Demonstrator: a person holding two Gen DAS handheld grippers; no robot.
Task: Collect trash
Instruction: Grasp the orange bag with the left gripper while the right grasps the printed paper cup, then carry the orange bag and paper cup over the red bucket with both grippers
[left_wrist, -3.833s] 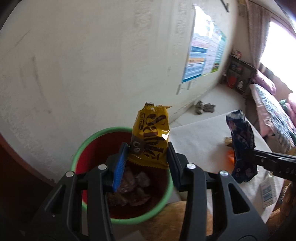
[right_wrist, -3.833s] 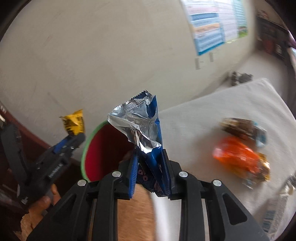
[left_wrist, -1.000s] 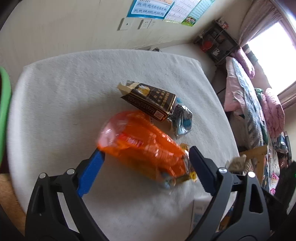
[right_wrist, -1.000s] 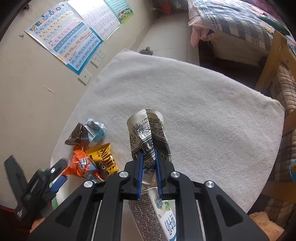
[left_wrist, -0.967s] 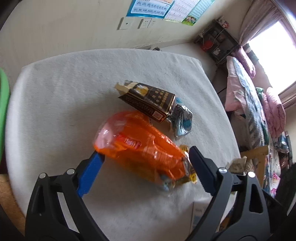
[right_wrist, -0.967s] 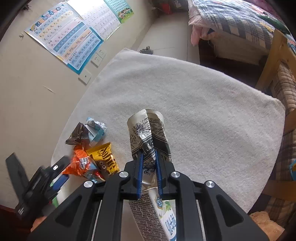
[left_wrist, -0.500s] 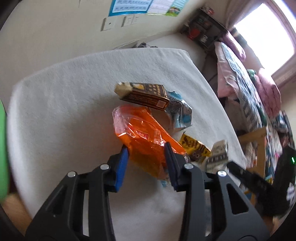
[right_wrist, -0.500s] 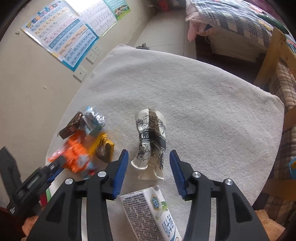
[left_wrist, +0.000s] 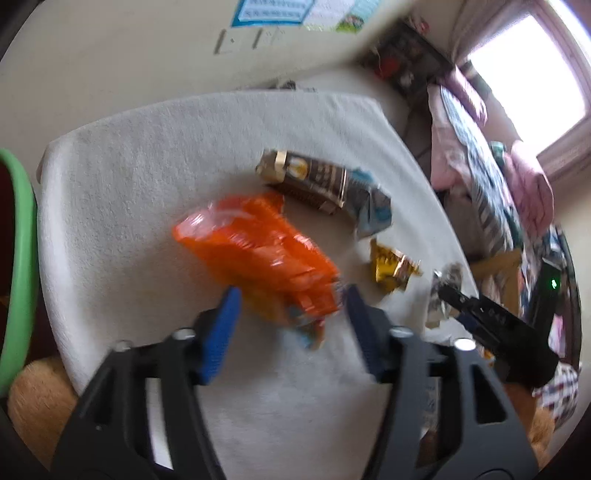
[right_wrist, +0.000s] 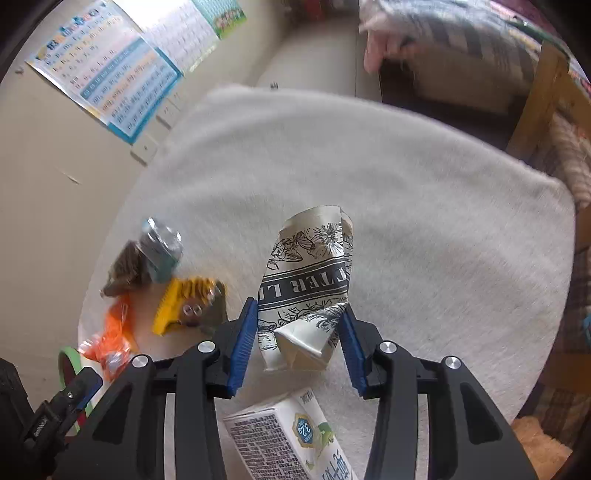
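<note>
A white fleecy cloth covers the surface. On it lie a brown wrapper with a crumpled silver-blue packet touching its end, a yellow wrapper just beside them, and a white milk carton at the near edge. Whether the orange bag and the crushed black-and-white printed cup rest on the cloth cannot be told.

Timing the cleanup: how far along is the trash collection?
Done: cannot tell, only the bin rim shows. In hand: left tool has just been opening around the orange wrapper; right tool has just been closing on the crumpled paper cup. Left: brown wrapper, yellow wrapper, milk carton on the towel.
</note>
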